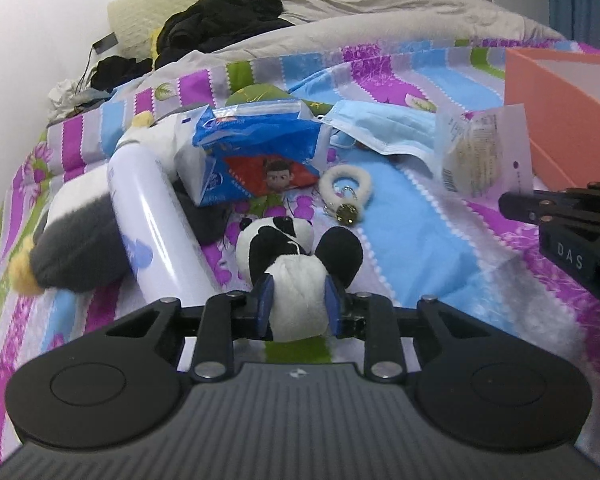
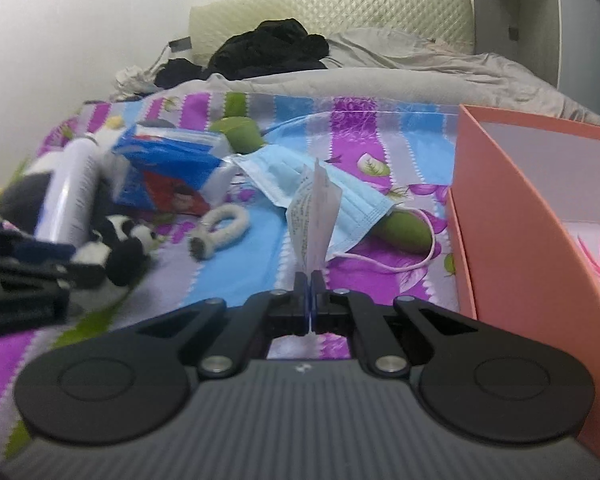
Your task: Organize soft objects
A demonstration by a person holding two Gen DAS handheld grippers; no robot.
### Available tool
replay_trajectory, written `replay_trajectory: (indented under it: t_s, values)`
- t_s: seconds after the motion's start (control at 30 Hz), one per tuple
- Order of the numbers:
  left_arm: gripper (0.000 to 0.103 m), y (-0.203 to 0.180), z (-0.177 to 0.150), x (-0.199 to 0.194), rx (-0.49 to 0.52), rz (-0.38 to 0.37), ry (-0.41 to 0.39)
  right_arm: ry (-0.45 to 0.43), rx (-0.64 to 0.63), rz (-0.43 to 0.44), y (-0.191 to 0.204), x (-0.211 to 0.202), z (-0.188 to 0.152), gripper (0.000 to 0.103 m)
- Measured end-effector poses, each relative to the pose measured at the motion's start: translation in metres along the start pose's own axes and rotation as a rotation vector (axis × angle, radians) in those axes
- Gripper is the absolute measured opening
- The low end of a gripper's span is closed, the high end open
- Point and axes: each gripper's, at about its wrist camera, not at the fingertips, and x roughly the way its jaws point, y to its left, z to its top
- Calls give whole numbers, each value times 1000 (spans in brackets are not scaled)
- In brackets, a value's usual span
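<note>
A: Biggest first: the striped bed sheet [image 1: 440, 216] is crowded, and the orange box [image 2: 512, 216] stands open at its right edge.

B: The grippers?

A: The left gripper [image 1: 298, 300] is clamped on the toy panda [image 1: 296, 268], pads squeezing its white rear. The right gripper [image 2: 309, 284] has its jaws together on a thin paper packet [image 2: 314, 216].

B: What could go wrong?

A: I'd guess the panda's head could drag on the white bottle [image 1: 152, 224] or the furry ring [image 1: 346, 188]. The packet, pinched only at its edge, may flop against the box wall.

place: home bedroom | cues: bed [image 2: 260, 120], padded headboard [image 2: 340, 12], rumpled duvet [image 2: 420, 64]
</note>
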Motion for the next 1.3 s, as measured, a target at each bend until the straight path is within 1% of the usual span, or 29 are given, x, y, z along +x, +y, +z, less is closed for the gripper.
replay_trajectory:
  t_s: [0.2,0.3,0.43,0.63,0.77,0.87,0.93,1.0,1.07,1.17,1.2,1.23,1.27,1.3]
  values:
    - [32,0,-21,-33,-82,-17,-29,6,69,82,-2,-28,-4,4]
    - [32,3,-32,-48,-125,-36,-30,33,113,124,-3,-41,-12,4]
    - [32,5,-45,-64,-172,-61,-22,34,96,135,7,-59,-21,4]
    - [32,5,-62,-84,-229,-96,-16,75,179,172,11,-80,-36,4]
    - [32,4,-74,-96,-267,-120,-22,112,239,206,10,-93,-54,4]
    - [32,2,-81,-101,-286,-137,-22,123,230,172,12,-101,-66,4]
    - [30,-1,-86,-103,-292,-148,-19,121,209,134,14,-103,-68,4]
    - [30,-4,-89,-105,-288,-167,-21,128,189,118,17,-102,-71,4]
    - [30,-7,-91,-109,-288,-170,-25,135,157,86,21,-102,-74,6]
    - [30,-7,-95,-109,-302,-177,-18,129,132,64,22,-106,-77,7]
    - [30,-7,-97,-109,-305,-179,-16,125,119,52,22,-107,-77,10]
    - [29,-8,-98,-109,-305,-180,-16,117,97,29,23,-108,-78,18]
    - [29,-8,-98,-109,-305,-181,-16,103,67,0,24,-111,-79,35]
    - [29,-9,-99,-109,-305,-183,-15,88,47,-20,25,-112,-79,41]
